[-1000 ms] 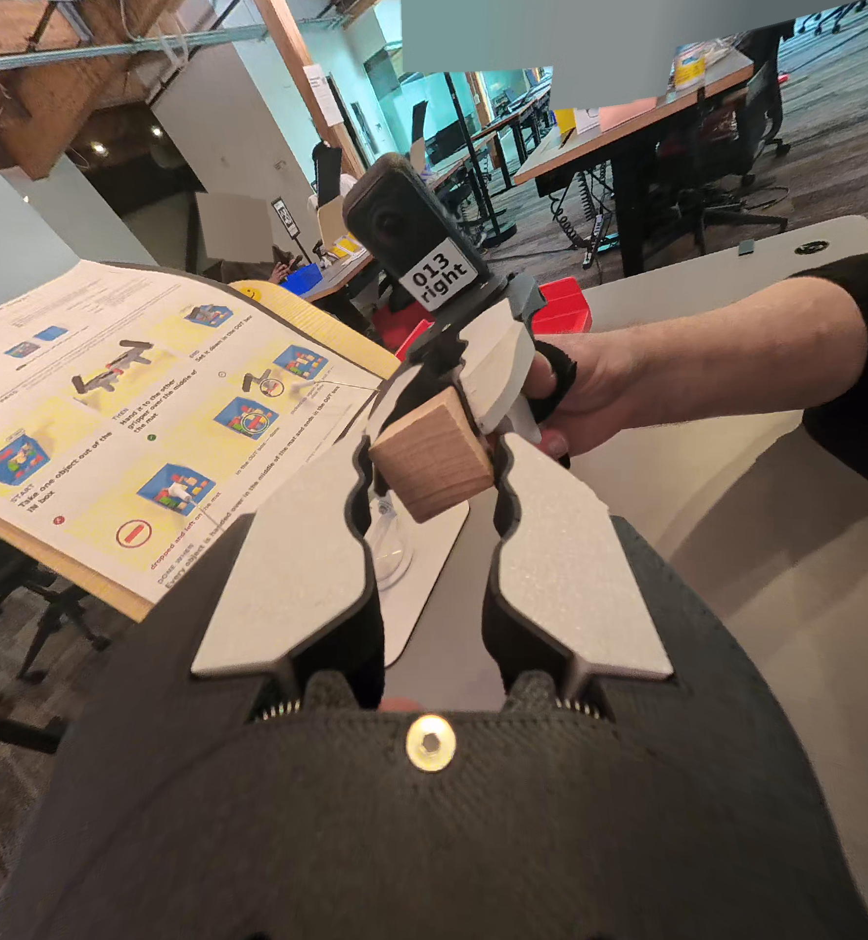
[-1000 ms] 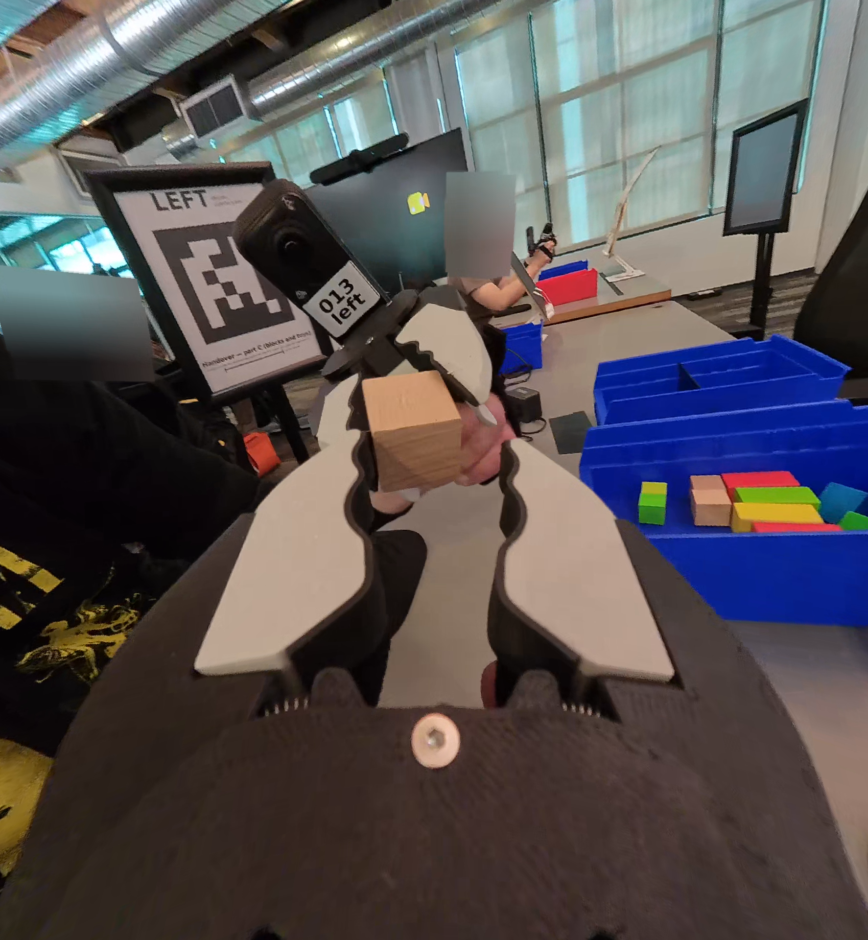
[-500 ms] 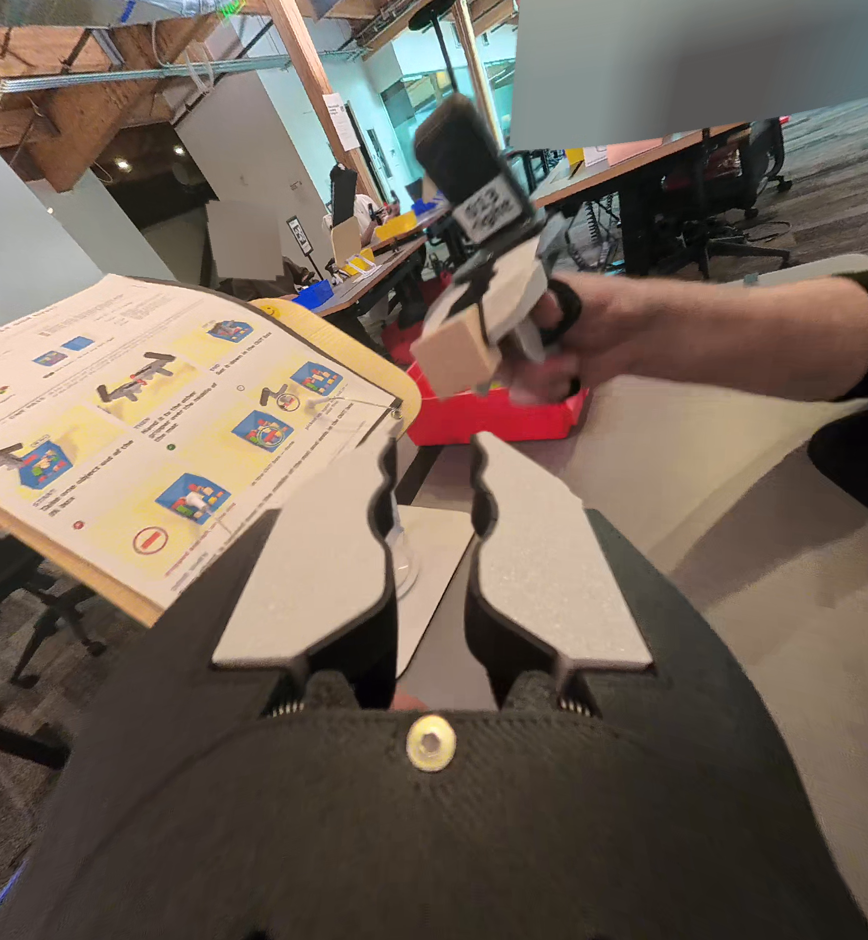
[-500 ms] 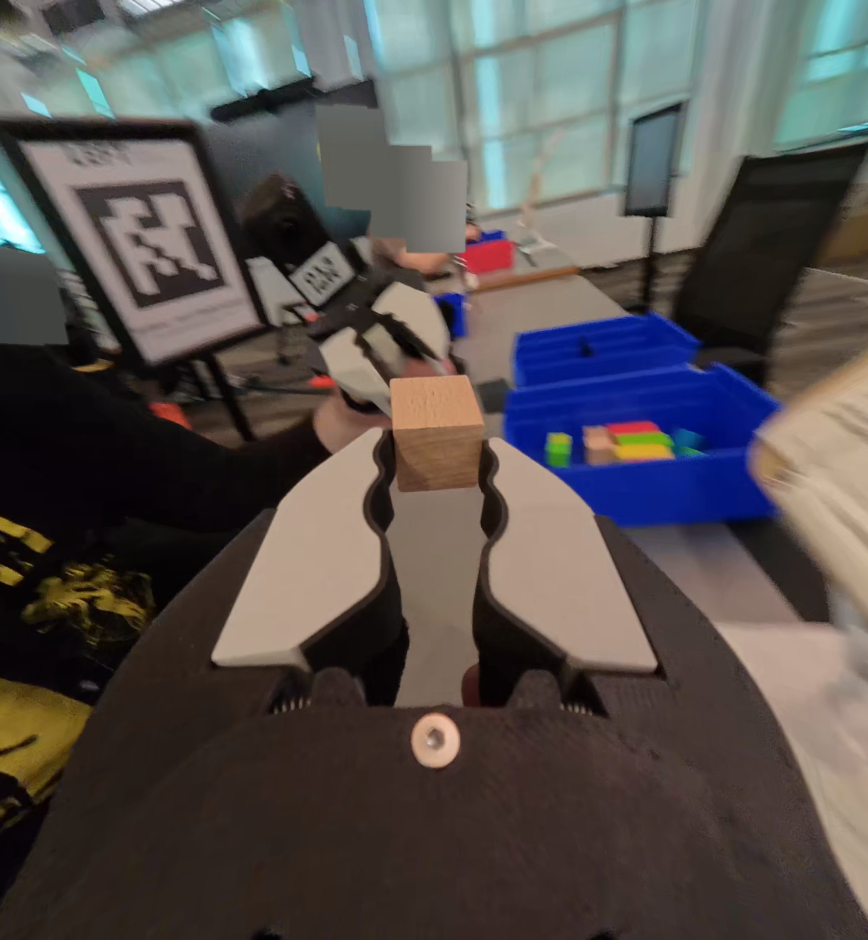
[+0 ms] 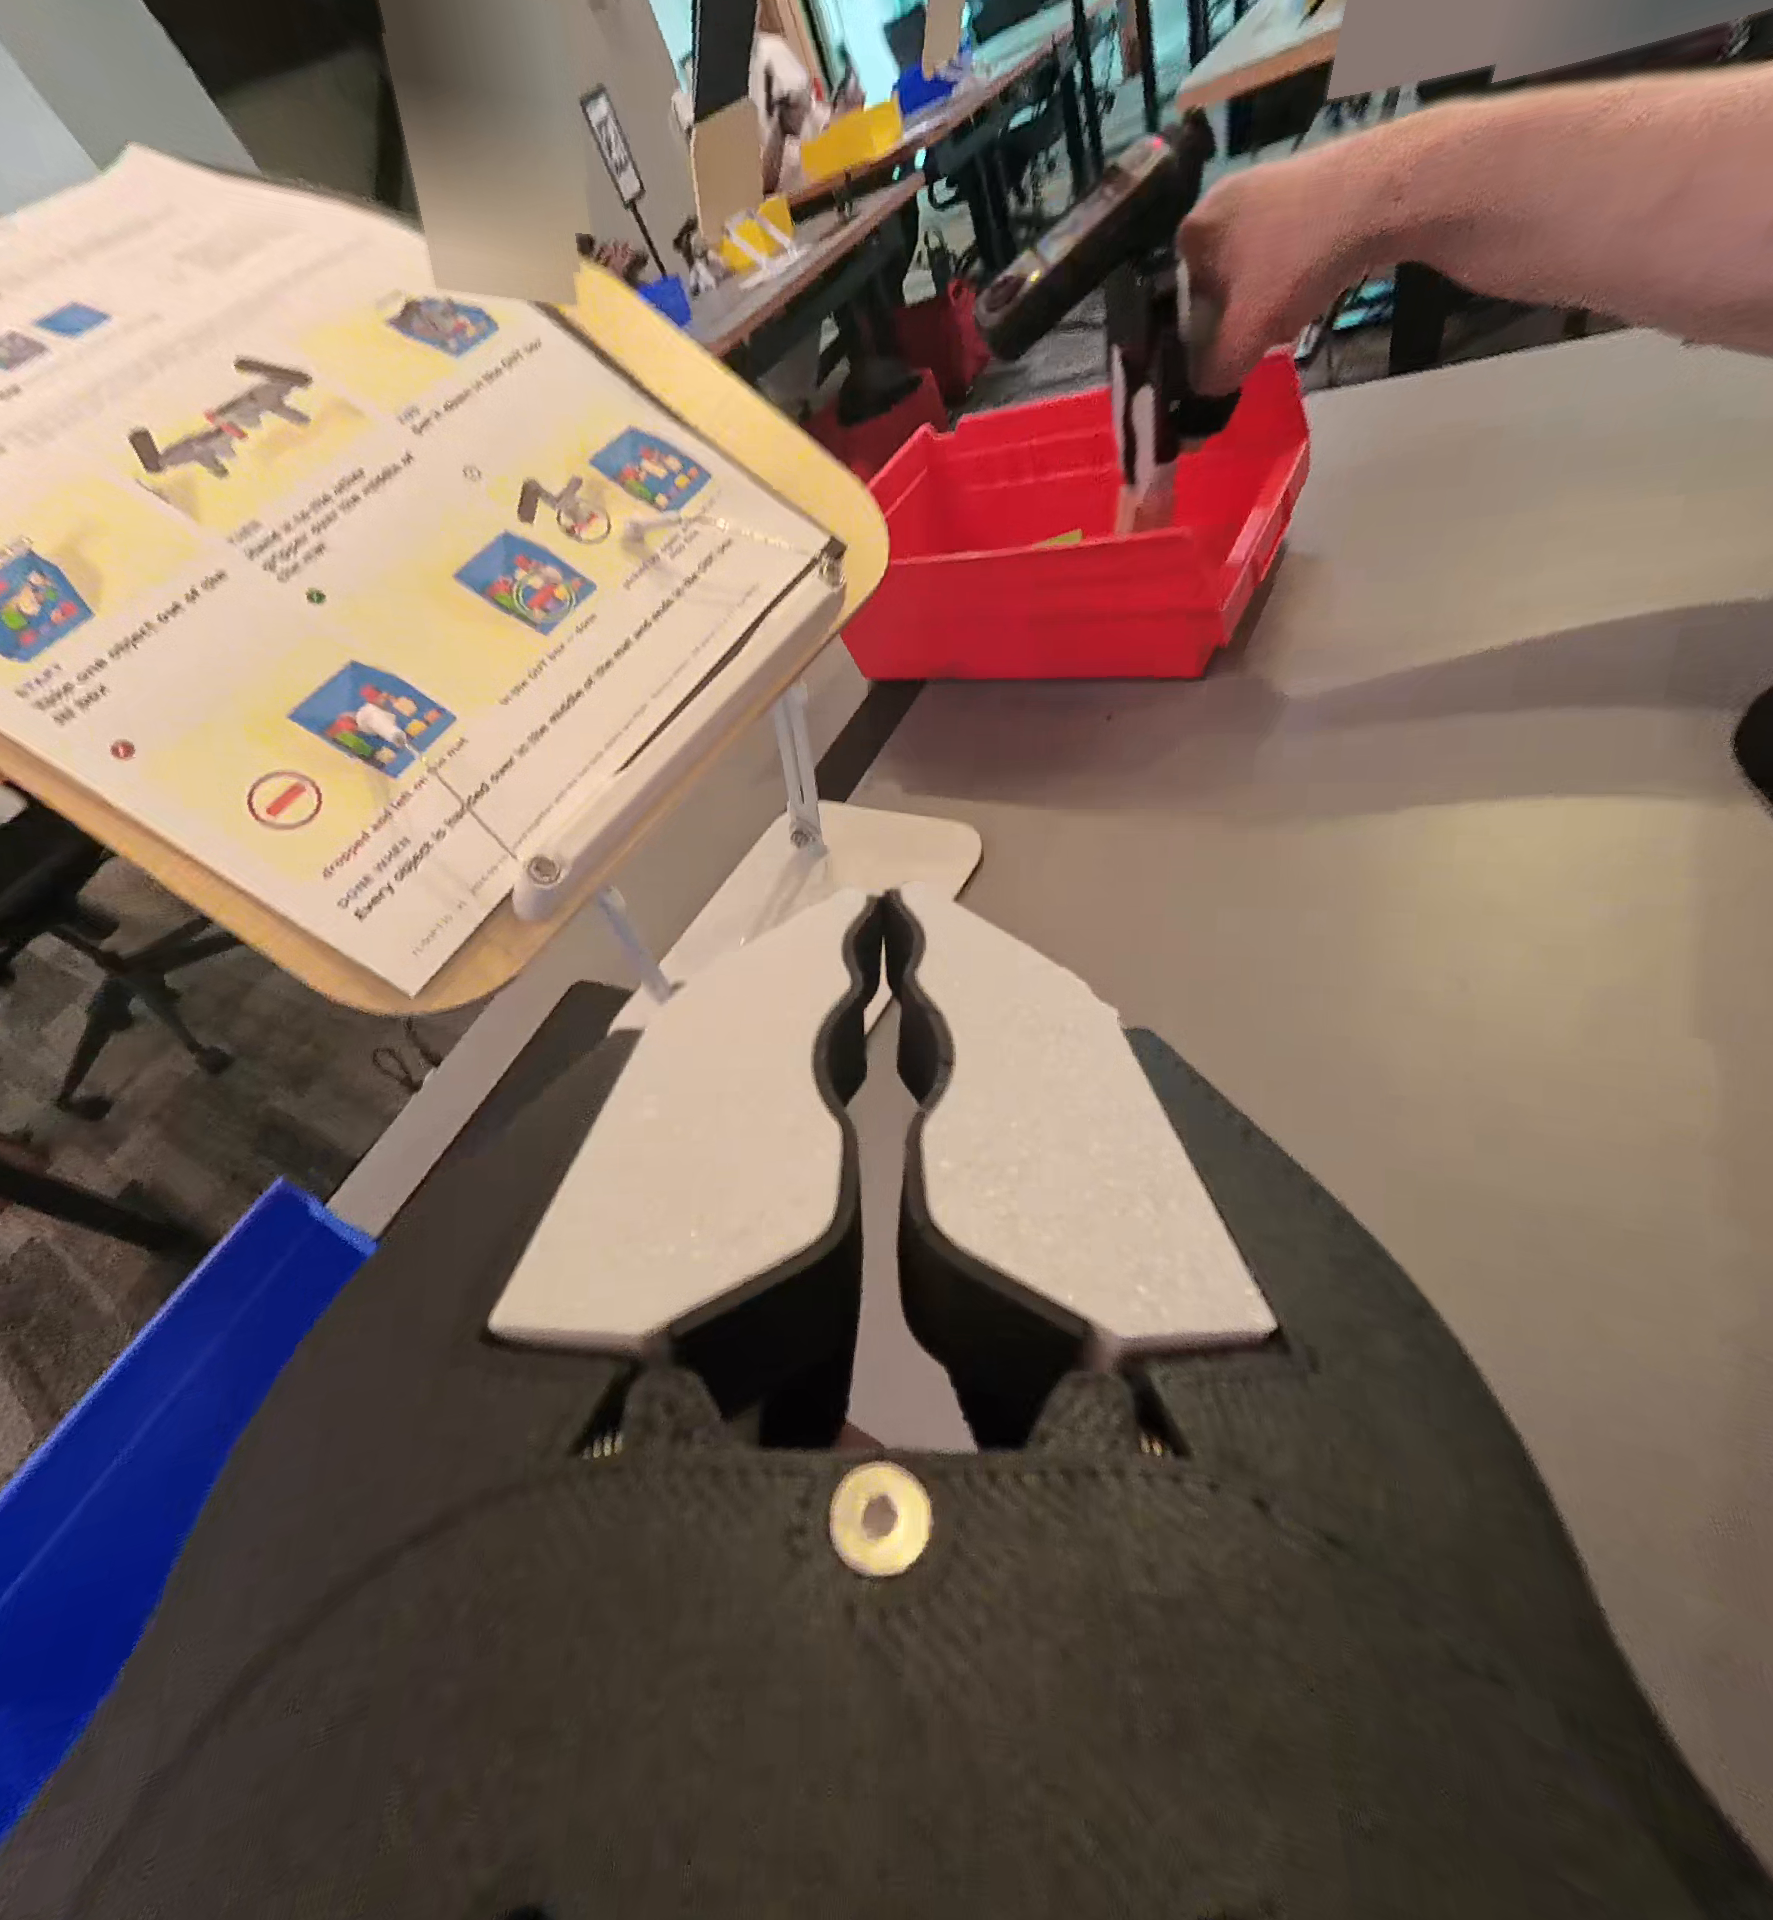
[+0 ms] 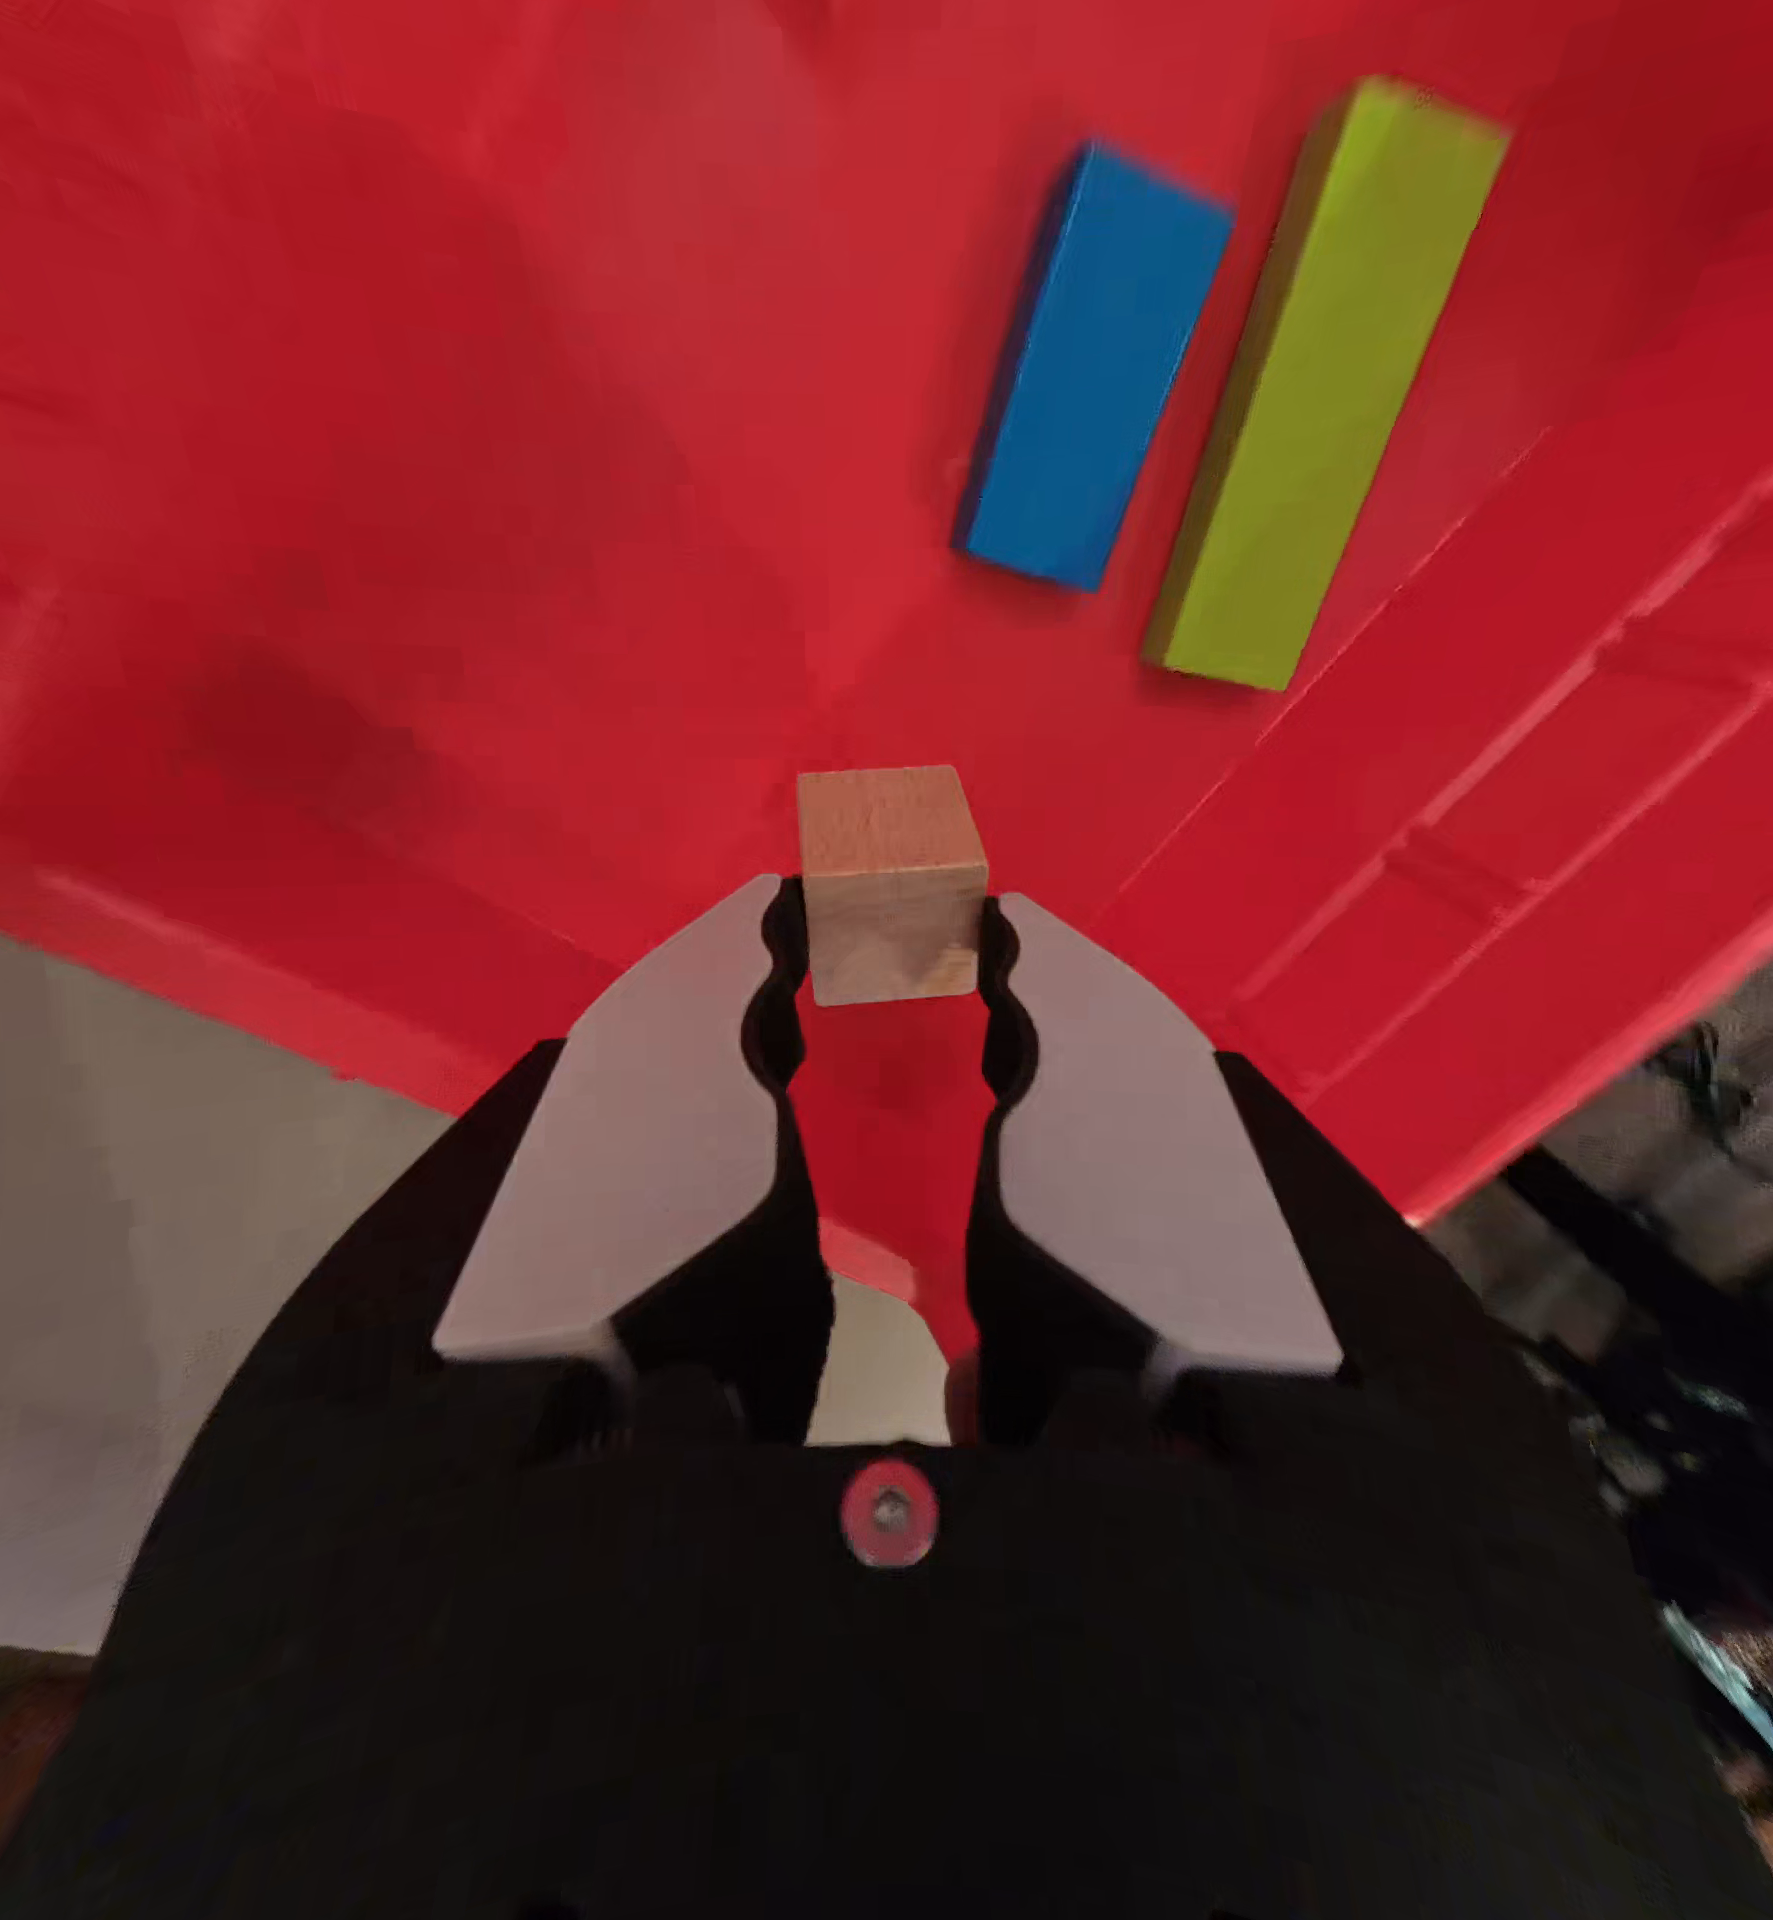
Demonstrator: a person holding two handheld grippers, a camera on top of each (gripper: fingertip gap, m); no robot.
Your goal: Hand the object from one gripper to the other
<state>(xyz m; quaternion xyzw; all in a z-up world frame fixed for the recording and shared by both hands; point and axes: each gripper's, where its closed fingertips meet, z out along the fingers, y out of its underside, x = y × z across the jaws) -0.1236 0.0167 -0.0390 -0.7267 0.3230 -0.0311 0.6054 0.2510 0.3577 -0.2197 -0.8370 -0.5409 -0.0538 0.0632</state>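
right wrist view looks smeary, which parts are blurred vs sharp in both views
Right wrist view: the red bin floor is smeared, the blue block and green block soft-edged, while the wooden cube between the fingers stays fairly crisp. Left wrist view: the far hand is motion-blurred, the instruction sheet soft, the near fingers sharpest.

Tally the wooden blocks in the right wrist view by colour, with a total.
Plain wood: 1, the cube pinched between the right gripper fingers over the red bin.
Blue: 1, a block lying in the bin.
Lime green: 1, a longer block beside the blue one.
Total: 3.
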